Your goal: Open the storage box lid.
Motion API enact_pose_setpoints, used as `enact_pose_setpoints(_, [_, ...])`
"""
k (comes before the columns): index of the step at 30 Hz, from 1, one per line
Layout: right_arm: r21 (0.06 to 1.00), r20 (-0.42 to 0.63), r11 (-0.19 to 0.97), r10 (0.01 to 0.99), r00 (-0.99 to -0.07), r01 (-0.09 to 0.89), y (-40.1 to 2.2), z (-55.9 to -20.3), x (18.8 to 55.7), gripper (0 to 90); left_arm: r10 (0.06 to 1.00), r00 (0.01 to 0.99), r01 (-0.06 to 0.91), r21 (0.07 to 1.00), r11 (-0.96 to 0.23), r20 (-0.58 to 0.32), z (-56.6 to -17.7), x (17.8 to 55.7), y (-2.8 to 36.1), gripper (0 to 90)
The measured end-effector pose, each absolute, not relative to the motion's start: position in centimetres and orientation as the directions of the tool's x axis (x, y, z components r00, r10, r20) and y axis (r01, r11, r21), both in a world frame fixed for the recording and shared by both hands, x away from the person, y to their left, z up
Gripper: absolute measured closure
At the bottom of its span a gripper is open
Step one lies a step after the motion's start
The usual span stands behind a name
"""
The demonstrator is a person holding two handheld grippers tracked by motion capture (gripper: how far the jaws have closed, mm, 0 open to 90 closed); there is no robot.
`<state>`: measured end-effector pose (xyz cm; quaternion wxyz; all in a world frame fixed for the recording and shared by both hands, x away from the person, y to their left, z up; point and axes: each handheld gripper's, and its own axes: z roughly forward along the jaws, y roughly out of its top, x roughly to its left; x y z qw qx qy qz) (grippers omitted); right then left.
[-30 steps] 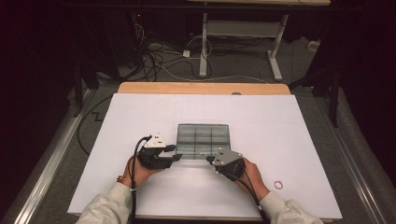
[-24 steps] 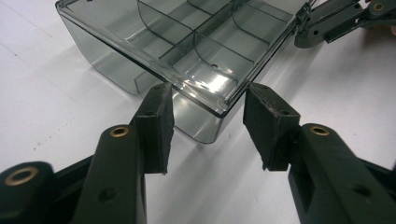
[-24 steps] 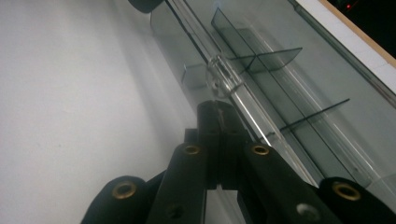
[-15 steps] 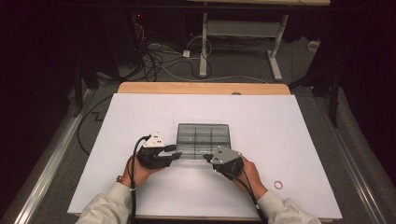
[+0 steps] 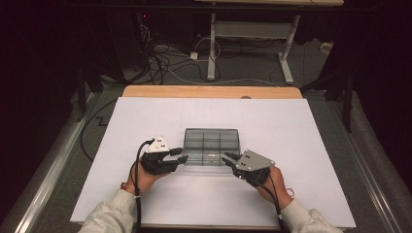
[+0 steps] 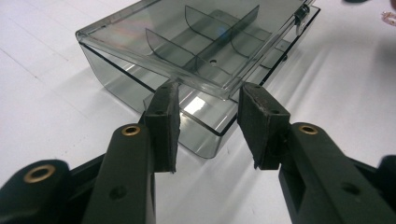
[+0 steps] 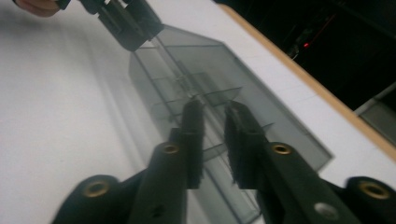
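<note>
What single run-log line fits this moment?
left tool: straddles box corner, lid ajar | right tool: jaws just opening, near front edge | table

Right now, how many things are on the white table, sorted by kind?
Clear boxes: 1
Grippers: 2, left and right
Pink rings: 1
Total: 4
</note>
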<state>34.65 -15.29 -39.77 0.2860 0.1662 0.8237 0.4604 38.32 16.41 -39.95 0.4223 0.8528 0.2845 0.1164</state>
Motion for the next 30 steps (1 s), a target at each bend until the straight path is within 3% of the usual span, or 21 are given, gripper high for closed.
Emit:
enact_pose_setpoints(9, [0.846, -0.354, 0.532, 0.585, -0.730, 0.016, -17.8, -39.4, 35.6, 57.0, 0.581, 0.813, 0.360, 0.810, -0.463, -0.030, -39.3, 38.2, 16.6, 57.6])
enact_pose_setpoints(14, [0.833, -0.357, 0.551, 0.596, -0.719, 0.043, -18.1, -39.9, 36.4, 52.9, 0.585, 0.811, 0.347, 0.821, -0.454, -0.020, -39.0, 38.2, 16.5, 57.6])
enact_pose_setpoints(18, [0.824, -0.354, 0.562, 0.605, -0.713, 0.067, -18.1, -40.4, 37.0, 53.0, 0.587, 0.810, 0.336, 0.824, -0.456, -0.005, -38.8, 38.2, 16.4, 57.6])
enact_pose_setpoints(30, [0.823, -0.400, 0.567, 0.627, -0.668, 0.039, -17.8, -40.8, 37.8, 65.6, 0.603, 0.794, 0.295, 0.820, -0.490, 0.074, -38.4, 38.0, 16.2, 57.4])
